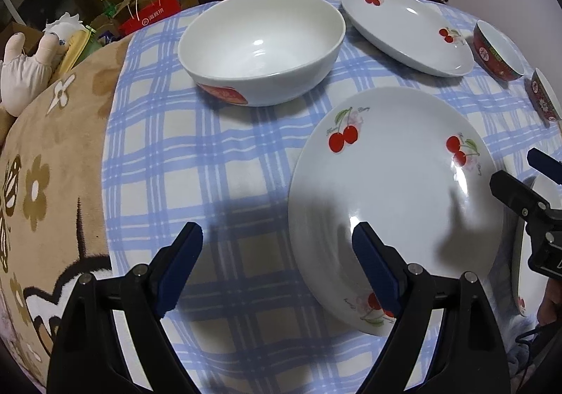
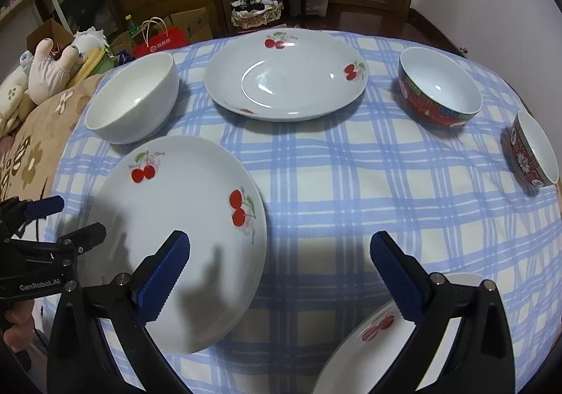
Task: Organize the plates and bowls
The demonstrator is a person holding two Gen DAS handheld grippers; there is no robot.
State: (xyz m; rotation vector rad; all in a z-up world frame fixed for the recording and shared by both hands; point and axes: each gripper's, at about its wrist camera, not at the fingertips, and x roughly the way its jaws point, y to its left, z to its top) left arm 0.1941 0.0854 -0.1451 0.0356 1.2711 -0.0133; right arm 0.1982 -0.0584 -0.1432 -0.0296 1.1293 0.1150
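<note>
A white cherry-printed ceramic plate (image 1: 393,190) lies at lower right of the left wrist view on a bench draped in blue-and-cream checked cloth (image 1: 217,162). The left gripper (image 1: 277,239) hangs spread wide and empty, one blue pad over the plate's near rim, the other over bare cloth. In the right wrist view, the right gripper (image 2: 281,250) is equally spread, gripping nothing, above open cloth between that plate and a second cherry plate (image 2: 368,341) at the bottom edge. Beyond sit a plain white bowl (image 2: 133,99), a third cherry plate (image 2: 284,78) and two red patterned bowls (image 2: 439,88).
</note>
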